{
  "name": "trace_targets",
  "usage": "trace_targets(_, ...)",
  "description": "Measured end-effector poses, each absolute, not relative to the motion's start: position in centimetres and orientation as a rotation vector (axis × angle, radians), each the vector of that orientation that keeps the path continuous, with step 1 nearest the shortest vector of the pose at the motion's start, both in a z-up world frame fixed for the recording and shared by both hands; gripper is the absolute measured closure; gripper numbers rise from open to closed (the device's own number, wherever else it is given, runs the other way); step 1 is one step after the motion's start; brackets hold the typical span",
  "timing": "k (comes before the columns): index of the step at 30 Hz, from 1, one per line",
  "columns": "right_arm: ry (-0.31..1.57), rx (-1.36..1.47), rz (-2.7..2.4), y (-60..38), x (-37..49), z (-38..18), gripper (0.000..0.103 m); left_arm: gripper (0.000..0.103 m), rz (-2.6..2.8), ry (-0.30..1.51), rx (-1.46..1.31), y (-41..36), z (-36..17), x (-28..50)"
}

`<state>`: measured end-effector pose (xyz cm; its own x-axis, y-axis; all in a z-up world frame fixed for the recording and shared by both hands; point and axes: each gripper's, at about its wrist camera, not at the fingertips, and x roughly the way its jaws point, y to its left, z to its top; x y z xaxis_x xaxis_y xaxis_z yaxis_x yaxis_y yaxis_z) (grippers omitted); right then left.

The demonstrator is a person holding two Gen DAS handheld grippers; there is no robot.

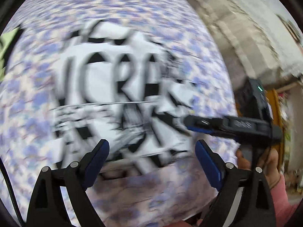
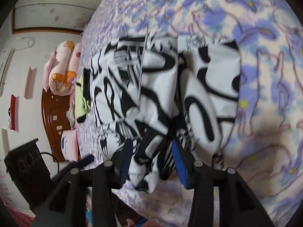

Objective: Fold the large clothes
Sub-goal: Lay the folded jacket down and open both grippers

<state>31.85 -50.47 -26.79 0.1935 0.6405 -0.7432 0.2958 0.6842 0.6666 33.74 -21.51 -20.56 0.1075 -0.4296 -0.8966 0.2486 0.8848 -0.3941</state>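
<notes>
Left wrist view: heavily motion-blurred; black-and-white printed garment (image 1: 121,98) lies on the bed's blue-and-lilac floral cover (image 1: 34,98), large block letters legible only in part.
Left gripper (image 1: 152,151): fingers (image 1: 98,158) spread wide, nothing between them; garment lies beyond the tips, not touched as far as blur allows.
Right gripper, seen from the left: right gripper (image 1: 191,123) enters from the right edge, tips reaching onto the garment's right side; a hand (image 1: 265,162) with a pink sleeve (image 1: 284,202) grips its handle. From this angle how far its fingers stand apart cannot be told.
Right wrist view: sharper; same garment (image 2: 161,94) folded into a broad bundle on the cover (image 2: 265,75), a crease down its middle.
Right gripper, own view (image 2: 151,162): fingers (image 2: 179,162) partly apart; the garment's near edge bunches up between them. Blue pads flank the cloth without clearly pressing it; no firm grip to be seen.
Only in right view: pink pillows with orange bear print (image 2: 62,70) at the head of the bed, brown wooden headboard (image 2: 55,117), yellow-green cloth (image 2: 82,96) just beyond the garment, black box with round openings (image 2: 28,162) at lower left.
Only in left view: pale wall (image 1: 246,28) beyond the bed's far edge; green lamp (image 1: 260,89) on the right gripper's body.
</notes>
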Motion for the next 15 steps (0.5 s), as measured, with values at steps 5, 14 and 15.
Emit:
trace_targets(5,1.49,0.808,0.273,-48.1,31.8,-28.0,0.059,0.012,-0.306,1.445,-0.199,-15.5,-22.7,34.8)
trace_targets(14,1.602,0.667,0.241,-45.2,32.8,-30.4,0.066,0.012,-0.151,1.589,-0.22,-11.5,-28.3,35.9)
trace_targets(15,1.606,0.659,0.242,-44.8,32.9,-30.5,0.072,0.012,-0.142,1.616,-0.228,-11.4,-28.9,36.0)
